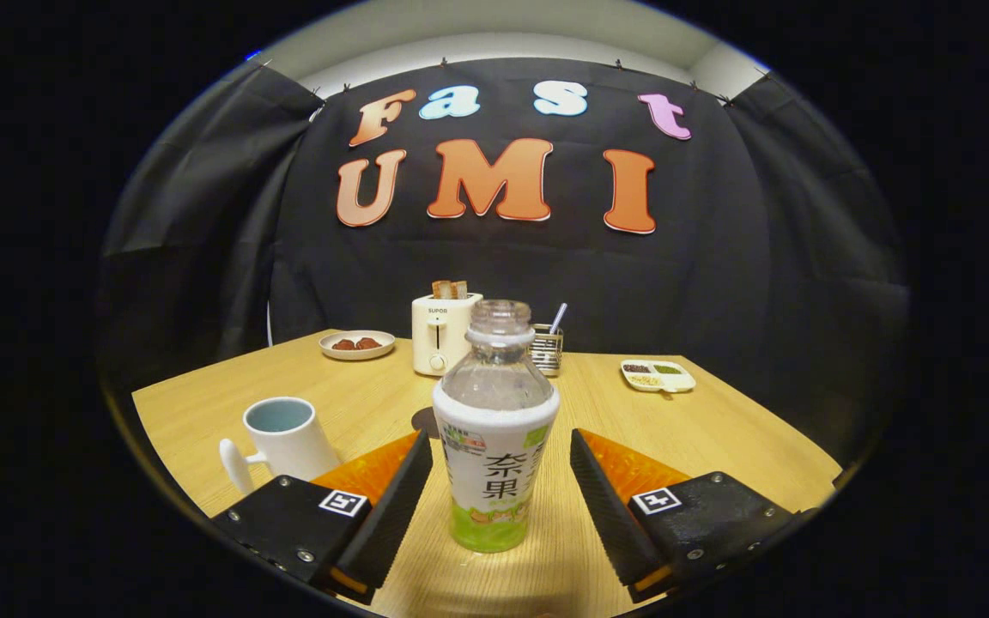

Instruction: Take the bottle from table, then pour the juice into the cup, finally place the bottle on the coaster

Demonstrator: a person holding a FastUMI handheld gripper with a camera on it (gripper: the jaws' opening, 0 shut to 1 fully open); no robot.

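Gripper point(494, 493) spread wide, fingers flanking the clear plastic bottle with a white and green label point(494, 446), gaps showing on both sides; nothing held. Bottle upright on the table, between the fingers, cap apparently off.

White ceramic mug point(282, 439) stands just beside the left finger; the dark round coaster point(422, 421) peeks out behind the bottle. By my reckoning the grasp is not yet made; pouring and placing remain.

Light wooden table point(718, 429) also carries a cream toaster point(441, 333), a small plate point(357, 344), a wire holder point(548, 348) and a divided dish point(658, 375). Black cloth encloses the booth.
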